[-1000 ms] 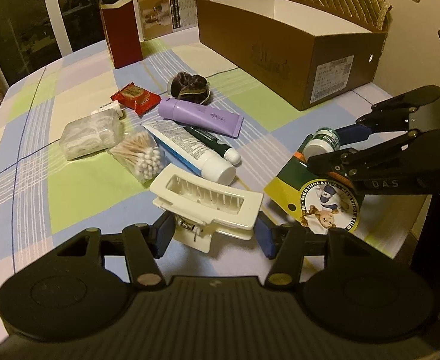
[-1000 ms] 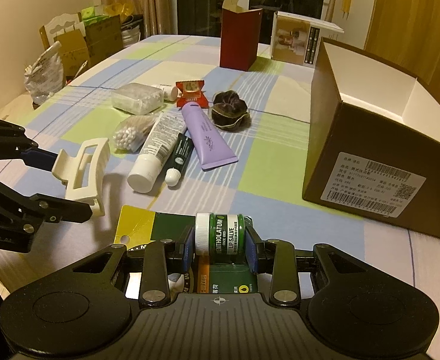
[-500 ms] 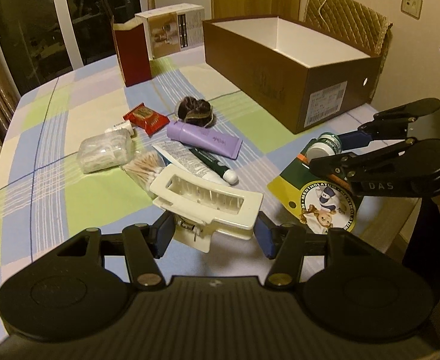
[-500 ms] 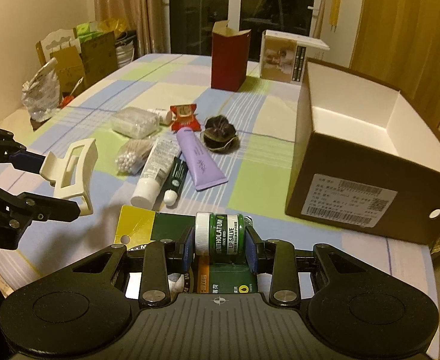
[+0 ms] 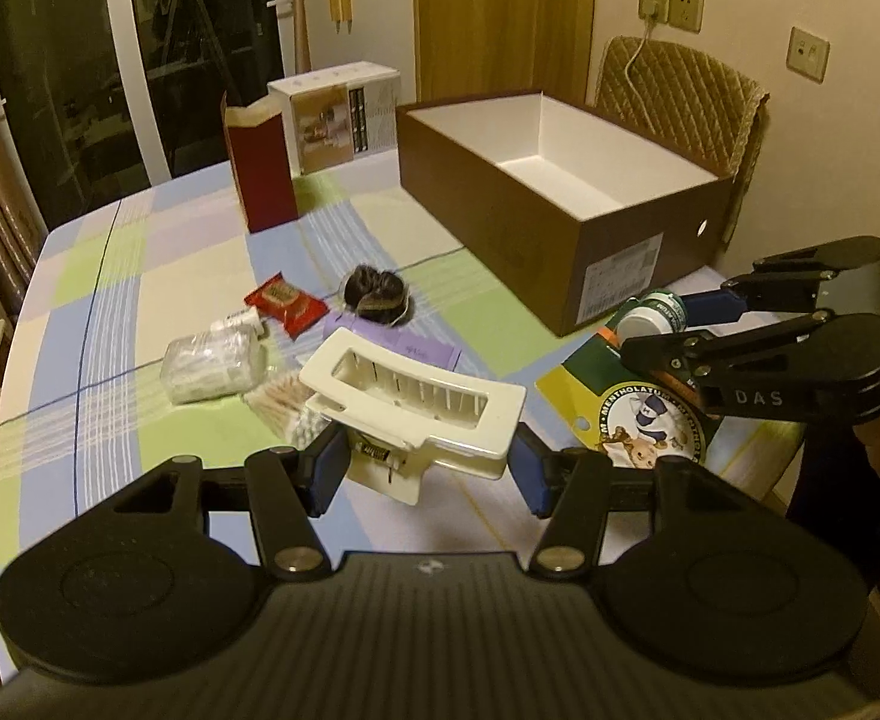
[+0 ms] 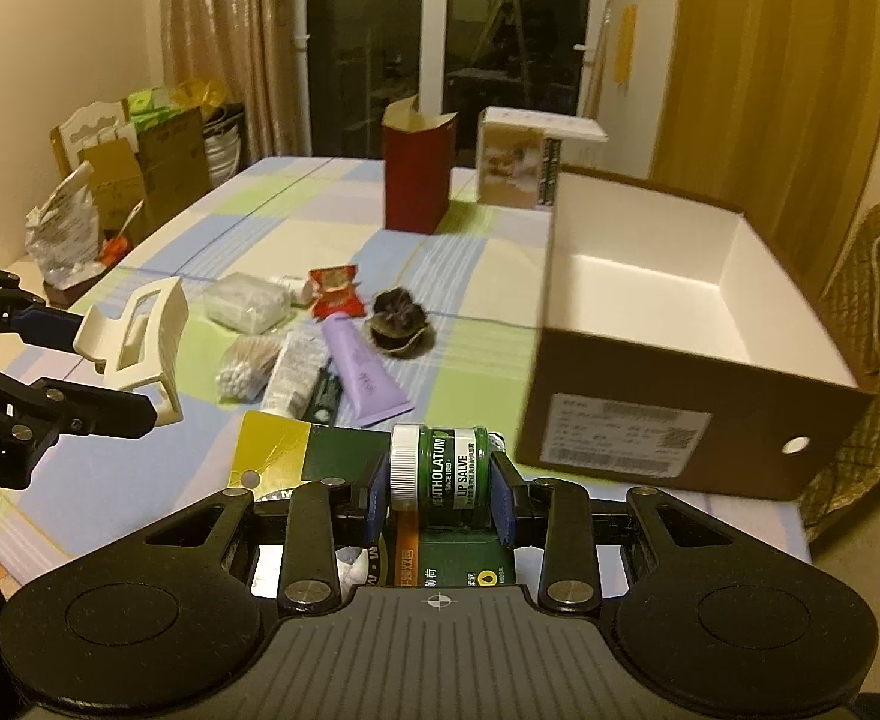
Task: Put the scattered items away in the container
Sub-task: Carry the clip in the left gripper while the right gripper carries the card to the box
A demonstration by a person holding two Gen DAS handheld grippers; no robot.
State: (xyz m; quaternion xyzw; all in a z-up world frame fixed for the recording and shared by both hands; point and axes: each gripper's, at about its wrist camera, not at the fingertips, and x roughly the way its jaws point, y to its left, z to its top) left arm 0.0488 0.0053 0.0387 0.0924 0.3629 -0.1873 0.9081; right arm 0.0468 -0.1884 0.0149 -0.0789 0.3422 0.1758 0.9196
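The left gripper (image 5: pixel 426 461) jaws pinch the cream plastic hair claw clip (image 5: pixel 417 401) and the right gripper (image 6: pixel 438 497) jaws pinch the small green lip salve jar on its card (image 6: pixel 440 468) (both shut partway), so either could slip and miss the brown cardboard box (image 5: pixel 517 222).

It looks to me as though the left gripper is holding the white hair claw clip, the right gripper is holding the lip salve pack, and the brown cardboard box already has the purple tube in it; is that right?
Not quite: the brown cardboard box is empty. The right wrist view shows the purple tube lying on the tablecloth. The left gripper does hold the white hair claw clip, and the right gripper the lip salve pack.
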